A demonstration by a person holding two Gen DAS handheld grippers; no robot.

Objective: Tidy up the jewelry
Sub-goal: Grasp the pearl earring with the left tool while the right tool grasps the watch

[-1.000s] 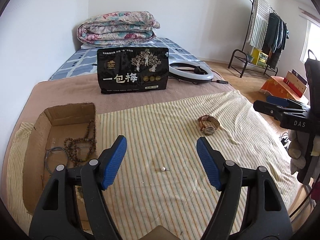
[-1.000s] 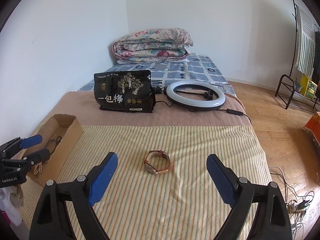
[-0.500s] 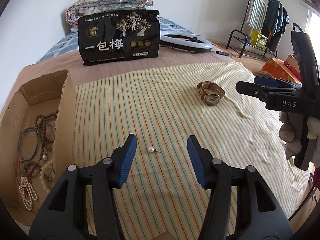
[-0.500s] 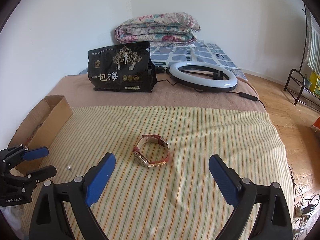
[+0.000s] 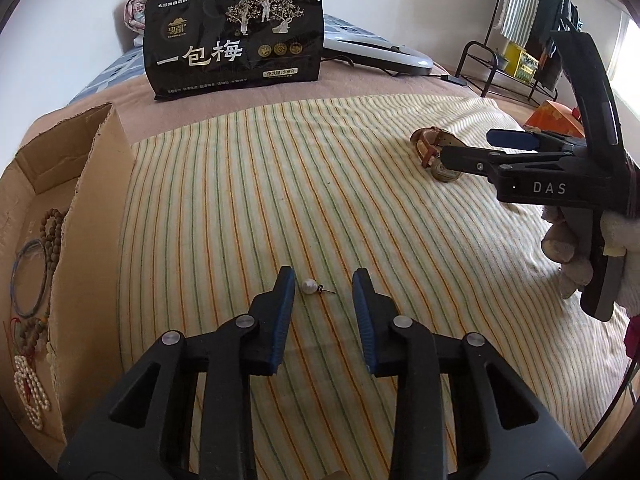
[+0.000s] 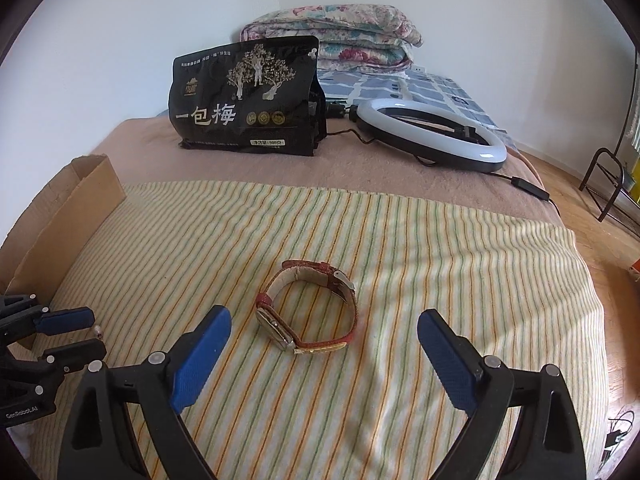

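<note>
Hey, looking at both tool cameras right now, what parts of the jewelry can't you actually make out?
- Watch: its dial faces sideways in the right wrist view; in the left wrist view the right tool covers its case.
- Pearl earring: its post tip is too small to read; in the right view only a speck shows beside the left tool.
- Cardboard box: its near wall and the frame edge cut off the beads inside.
</note>
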